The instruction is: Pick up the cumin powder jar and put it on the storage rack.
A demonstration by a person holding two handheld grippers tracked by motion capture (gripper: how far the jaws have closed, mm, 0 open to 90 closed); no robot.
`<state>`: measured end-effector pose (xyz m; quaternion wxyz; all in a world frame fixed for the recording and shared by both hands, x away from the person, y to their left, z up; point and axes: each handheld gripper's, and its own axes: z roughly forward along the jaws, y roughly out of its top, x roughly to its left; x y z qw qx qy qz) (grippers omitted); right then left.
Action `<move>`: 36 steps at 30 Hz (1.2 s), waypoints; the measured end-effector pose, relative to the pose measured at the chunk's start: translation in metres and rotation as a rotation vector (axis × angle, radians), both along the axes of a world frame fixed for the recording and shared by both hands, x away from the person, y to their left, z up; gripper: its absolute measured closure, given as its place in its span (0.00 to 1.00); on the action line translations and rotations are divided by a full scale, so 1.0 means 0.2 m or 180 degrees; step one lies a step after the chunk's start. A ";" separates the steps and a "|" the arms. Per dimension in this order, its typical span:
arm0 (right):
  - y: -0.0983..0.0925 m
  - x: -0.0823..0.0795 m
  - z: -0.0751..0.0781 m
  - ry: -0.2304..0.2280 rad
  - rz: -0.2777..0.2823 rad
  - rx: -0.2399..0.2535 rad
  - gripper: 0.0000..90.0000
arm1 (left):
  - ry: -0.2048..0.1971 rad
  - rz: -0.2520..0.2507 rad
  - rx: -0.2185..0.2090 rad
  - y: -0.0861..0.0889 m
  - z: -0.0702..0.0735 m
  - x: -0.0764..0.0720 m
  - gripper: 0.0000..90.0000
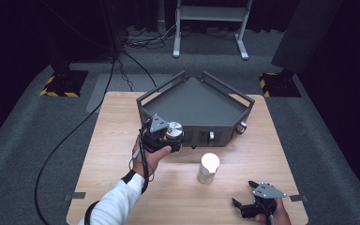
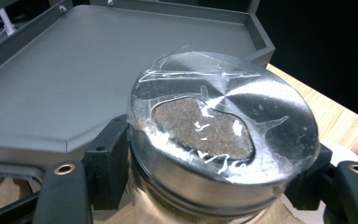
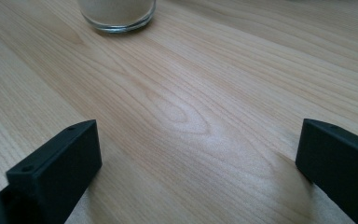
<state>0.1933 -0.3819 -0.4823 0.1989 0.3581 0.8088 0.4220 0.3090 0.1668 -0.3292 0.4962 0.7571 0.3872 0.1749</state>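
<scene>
I have the left gripper point(image 1: 171, 140) clamped on the metal-lidded jar point(image 2: 223, 135), held at the grey tray's point(image 1: 192, 101) near edge. My right gripper point(image 1: 249, 197) rests spread wide, holding nothing, near the table's point(image 1: 112, 140) near right corner, with the white cup point(image 1: 209, 168) close by.

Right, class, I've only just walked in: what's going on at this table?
A person works with a gripper in each hand. The left gripper is shut on a metal-lidded jar, holding it off the table just in front of the grey tray. The right gripper rests open on the wooden table near its front edge. A second jar with a white top stands between them.
</scene>
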 end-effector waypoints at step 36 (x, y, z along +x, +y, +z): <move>0.00 0.00 0.00 -0.0003 0.0006 -0.0001 0.00 | -0.0224 0.0222 0.0003 -0.10 0.17 0.30 0.33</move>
